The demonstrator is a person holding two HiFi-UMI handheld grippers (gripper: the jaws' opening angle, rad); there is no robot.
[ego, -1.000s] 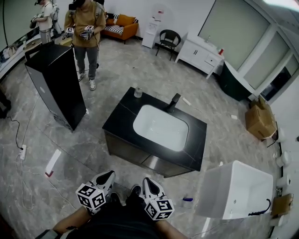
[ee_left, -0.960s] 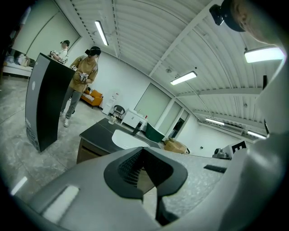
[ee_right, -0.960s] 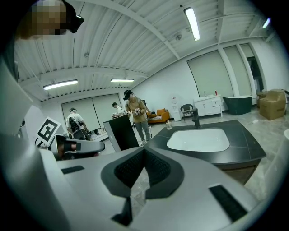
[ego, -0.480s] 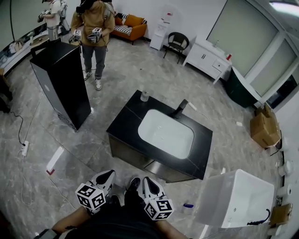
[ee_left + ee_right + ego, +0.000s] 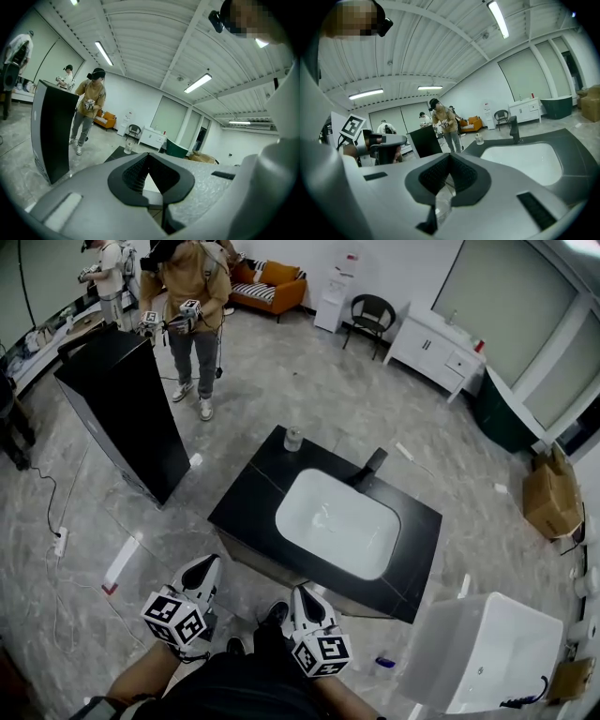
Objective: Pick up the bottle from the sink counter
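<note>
A small clear bottle (image 5: 293,439) stands upright on the far left corner of the black sink counter (image 5: 246,501), beside the white basin (image 5: 337,523). It also shows far off as the bottle (image 5: 127,149) in the left gripper view and the bottle (image 5: 479,138) in the right gripper view. My left gripper (image 5: 204,568) and right gripper (image 5: 303,594) hang low in front of me, short of the counter's near edge. Both are shut with nothing between the jaws, as seen for the left gripper (image 5: 149,157) and the right gripper (image 5: 450,157).
A dark faucet (image 5: 373,465) rises behind the basin. A tall black cabinet (image 5: 122,413) stands to the left. A person in a tan top (image 5: 192,296) holds grippers beyond it. A white tub (image 5: 487,652) sits at the lower right, cardboard boxes (image 5: 548,498) at the far right.
The counter has drifted right and slightly lower in the head view. My left gripper has shifted a little to the left and up. Both stay shut.
</note>
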